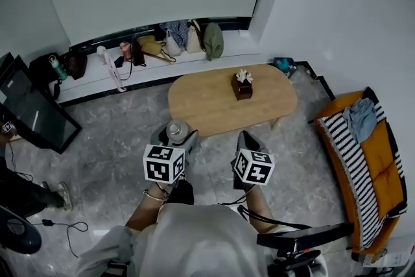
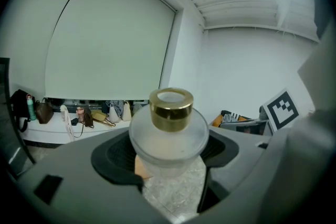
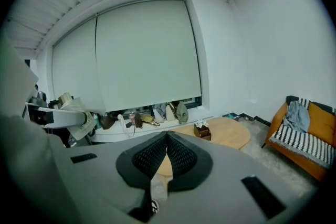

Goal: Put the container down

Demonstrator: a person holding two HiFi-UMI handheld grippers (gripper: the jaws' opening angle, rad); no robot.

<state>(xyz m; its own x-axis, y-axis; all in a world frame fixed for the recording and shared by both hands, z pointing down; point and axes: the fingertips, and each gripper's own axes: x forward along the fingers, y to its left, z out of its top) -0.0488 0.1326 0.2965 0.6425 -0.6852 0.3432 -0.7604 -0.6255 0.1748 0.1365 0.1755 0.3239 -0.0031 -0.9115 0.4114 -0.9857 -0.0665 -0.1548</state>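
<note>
Not yet done. Gripped in the left tongs (image 2: 167, 157), which close on the frosted body of the container (image 2: 169, 131), gold cap (image 2: 170, 107) up and clear above the pads. From the head view, held in the air over the marble floor (image 1: 110, 152), just short of the near edge of the oval wooden tabletop (image 1: 214, 104) and touching neither. Right tongs (image 3: 167, 157) pressed together on nothing, hanging beside the left at about the same height.

Left to do, by judgement: carry the container forward over the tabletop, lower it until the base rests, part the left tongs, draw back.

Around: a brown tissue box (image 1: 242, 85) toward the far side of the tabletop, right of centre, with plain wood showing on the near and left parts, so likely room enough there. Beyond the tabletop, a window ledge (image 1: 214, 65) lined with bags (image 1: 185, 37). A dark screen (image 1: 32, 115) leaning at the left, an orange sofa (image 1: 382, 159) with a striped blanket at the right, both well apart. A fan base (image 1: 16, 231) and a cable on the floor at lower left, off the path. Nothing visible between the tongs and the tabletop; only the tissue box to keep away from.
</note>
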